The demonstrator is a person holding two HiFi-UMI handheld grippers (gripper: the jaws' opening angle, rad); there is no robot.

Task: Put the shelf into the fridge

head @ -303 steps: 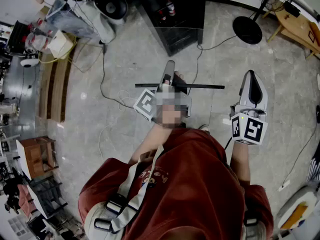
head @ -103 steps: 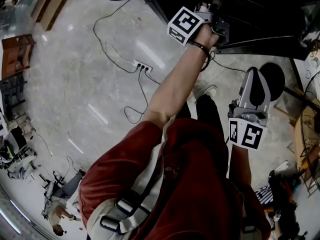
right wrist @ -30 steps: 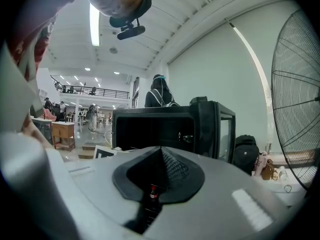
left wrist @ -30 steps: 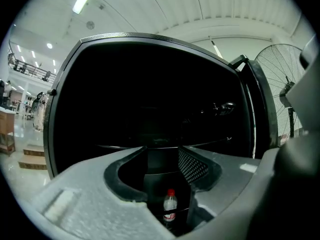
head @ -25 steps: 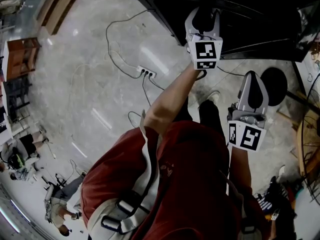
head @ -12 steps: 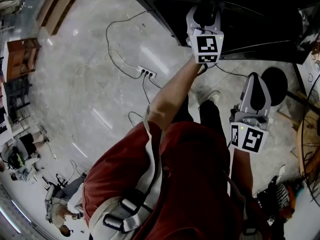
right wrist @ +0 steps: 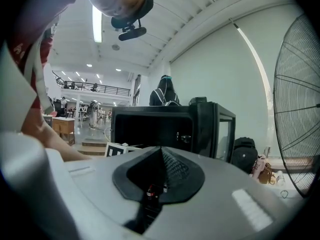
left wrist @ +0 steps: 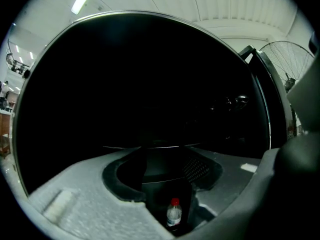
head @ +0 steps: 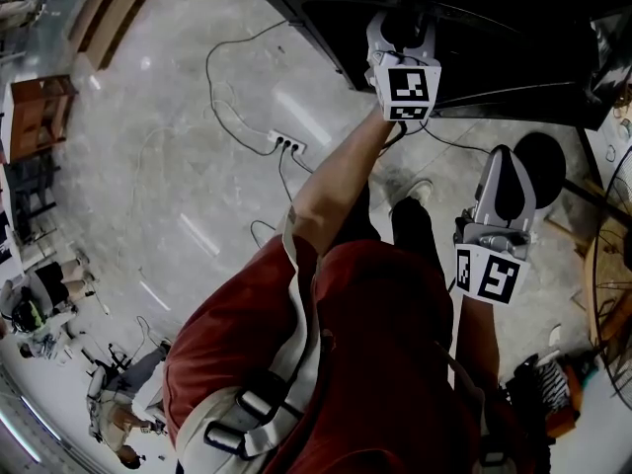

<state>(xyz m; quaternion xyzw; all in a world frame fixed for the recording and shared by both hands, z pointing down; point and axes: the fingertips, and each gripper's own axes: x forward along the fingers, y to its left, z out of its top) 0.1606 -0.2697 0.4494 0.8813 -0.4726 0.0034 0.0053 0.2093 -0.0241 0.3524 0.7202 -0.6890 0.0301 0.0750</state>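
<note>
The black fridge [head: 494,28] stands open at the top of the head view. My left gripper [head: 400,23] reaches into its dark inside. In the left gripper view the shelf [left wrist: 150,146] shows only as a thin level edge across the dark, just beyond the left gripper [left wrist: 162,166]. Its jaws are opening, and I see no pad pressing on the shelf. A small red-capped bottle [left wrist: 173,212] shows low in the gap. My right gripper [head: 501,148] hangs shut and empty over the floor in front of the fridge [right wrist: 165,126], its tips [right wrist: 161,151] together.
A power strip [head: 284,144] with trailing cables lies on the grey floor to the left. A round black fan base [head: 538,158] sits by the right gripper, and the fan's cage [right wrist: 300,124] rises at the right. A backpack [right wrist: 245,151] stands beside the fridge. Wooden furniture [head: 35,117] is far left.
Earlier the left gripper held the shelf out over the floor; now it is inside the fridge. Over the last second both grippers have barely shifted.
</note>
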